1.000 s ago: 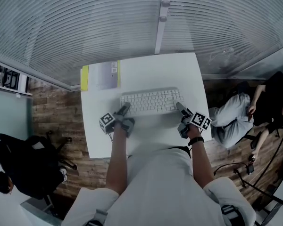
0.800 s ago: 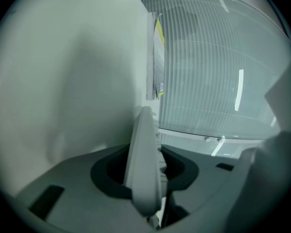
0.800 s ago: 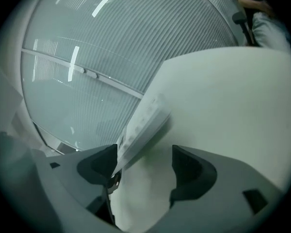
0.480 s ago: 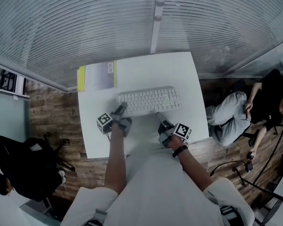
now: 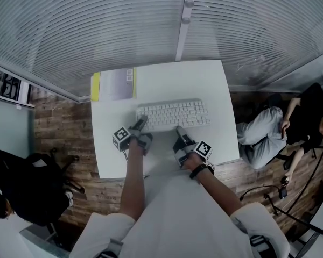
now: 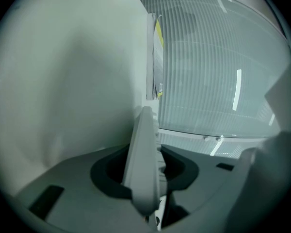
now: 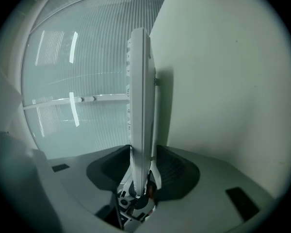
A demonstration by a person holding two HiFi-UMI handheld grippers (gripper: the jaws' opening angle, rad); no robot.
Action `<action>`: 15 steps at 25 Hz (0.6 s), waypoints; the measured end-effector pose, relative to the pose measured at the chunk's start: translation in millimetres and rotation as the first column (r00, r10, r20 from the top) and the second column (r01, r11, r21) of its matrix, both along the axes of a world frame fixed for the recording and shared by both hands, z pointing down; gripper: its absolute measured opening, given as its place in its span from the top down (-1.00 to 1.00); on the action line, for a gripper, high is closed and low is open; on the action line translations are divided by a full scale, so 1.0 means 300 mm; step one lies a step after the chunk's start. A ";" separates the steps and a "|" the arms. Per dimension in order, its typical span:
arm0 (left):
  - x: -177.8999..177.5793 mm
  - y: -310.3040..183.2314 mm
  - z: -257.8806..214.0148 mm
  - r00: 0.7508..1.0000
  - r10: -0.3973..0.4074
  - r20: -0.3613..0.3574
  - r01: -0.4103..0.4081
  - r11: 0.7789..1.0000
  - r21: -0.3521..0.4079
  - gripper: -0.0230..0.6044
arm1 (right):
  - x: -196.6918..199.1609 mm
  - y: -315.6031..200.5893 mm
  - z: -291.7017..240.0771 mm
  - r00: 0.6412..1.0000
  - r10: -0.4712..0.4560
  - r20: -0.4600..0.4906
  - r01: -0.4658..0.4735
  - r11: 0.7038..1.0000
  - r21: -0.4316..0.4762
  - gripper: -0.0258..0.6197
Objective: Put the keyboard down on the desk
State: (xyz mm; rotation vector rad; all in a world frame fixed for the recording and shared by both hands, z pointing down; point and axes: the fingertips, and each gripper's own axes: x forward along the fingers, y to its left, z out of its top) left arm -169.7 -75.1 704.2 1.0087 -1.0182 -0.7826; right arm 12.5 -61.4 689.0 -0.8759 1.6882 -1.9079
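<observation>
The keyboard (image 5: 173, 114) is lying across the middle of the counter (image 5: 210, 79), its long side running parallel to the near edge. The papers (image 5: 114, 85) are sitting apart from it at the far left corner.

The left tongs (image 5: 141, 124) are gripping the keyboard at its near left corner, jaws partly open with the board's thin edge pinched between them. The right tongs (image 5: 178, 129) are closing on the near edge, a little right of its middle. The edge is sitting between the jaws, and the pads are already looking pressed against both faces.

Judging by this, the keyboard is already where the task wants it, low over the counter or resting on it. The right gripper view is showing a band of shadow between board and counter, so the near edge may be hanging slightly raised. What is remaining is easing it flat, letting go with both tongs and drawing them back toward the near edge.
</observation>
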 end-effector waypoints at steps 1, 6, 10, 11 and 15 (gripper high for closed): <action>0.000 0.000 -0.001 1.000 0.000 0.000 0.000 1.000 0.002 0.47 | -0.003 -0.001 0.003 1.000 0.003 0.005 -0.003 1.000 -0.004 0.39; 0.003 0.006 0.007 1.000 0.000 0.004 0.000 1.000 0.006 0.47 | -0.009 0.001 -0.004 0.999 0.014 0.029 -0.014 1.000 -0.028 0.56; 0.005 0.007 0.014 0.999 0.015 0.032 -0.015 1.000 0.007 0.46 | -0.007 0.000 0.007 0.999 0.032 0.039 -0.028 0.997 -0.078 0.57; 0.006 0.007 0.014 0.999 0.024 0.046 -0.025 1.000 0.005 0.46 | -0.007 -0.002 0.007 0.999 0.033 0.039 -0.029 0.996 -0.082 0.58; 0.004 0.022 0.016 0.988 0.085 0.127 -0.085 0.996 -0.004 0.45 | -0.008 -0.019 0.021 0.997 0.044 0.060 -0.040 0.997 -0.062 0.58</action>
